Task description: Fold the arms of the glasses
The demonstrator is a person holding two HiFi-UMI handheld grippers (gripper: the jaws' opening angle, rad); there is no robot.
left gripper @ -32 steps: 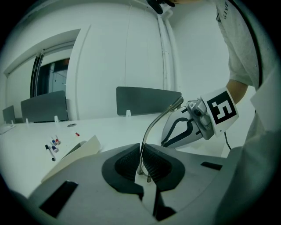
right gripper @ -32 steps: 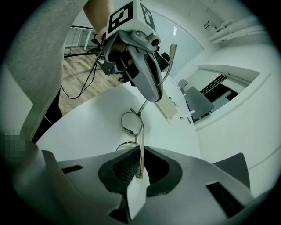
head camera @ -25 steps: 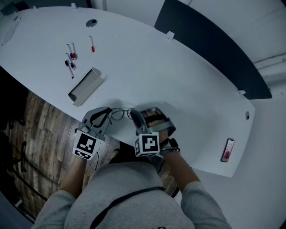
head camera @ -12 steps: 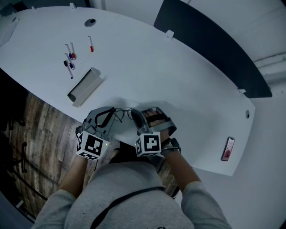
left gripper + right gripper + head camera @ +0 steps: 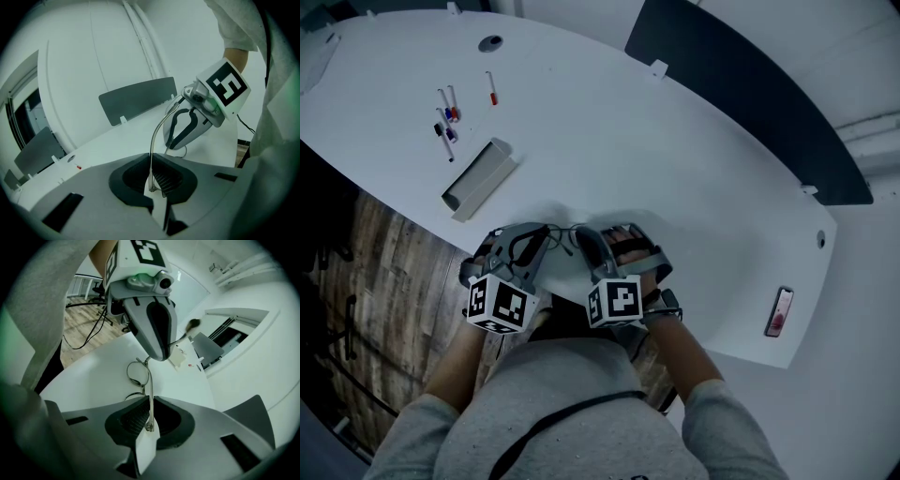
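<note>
At the near edge of a white table (image 5: 656, 150), toward 6 o'clock in the head view, a pair of glasses (image 5: 564, 234) is gripped from both sides. The left gripper (image 5: 546, 236) is seen nearly closed, its jaws pinched on one thin metal arm (image 5: 152, 145) that rises from between the pads and curves toward 1 o'clock. The right gripper (image 5: 581, 240) is likewise clenched on the other arm (image 5: 150, 399), with a round lens (image 5: 138, 373) shown just beyond its jaws at 12 o'clock, under the tip of the left gripper (image 5: 157, 333). Whether the frame rests on the tabletop cannot be told.

The two grippers are held close together, tips almost meeting over the glasses. Wooden floor (image 5: 375, 272) is seen past the table edge at 8 o'clock. Bare tabletop is spread toward 12 and 2 o'clock, bounded at the far side by a dark panel (image 5: 741, 84).

A grey tray (image 5: 478, 176) is placed at 10 o'clock, well apart from the glasses; its contents cannot be made out. Markers (image 5: 448, 122) are scattered beyond it, and a phone (image 5: 778, 313) is laid near the edge at 4 o'clock.
</note>
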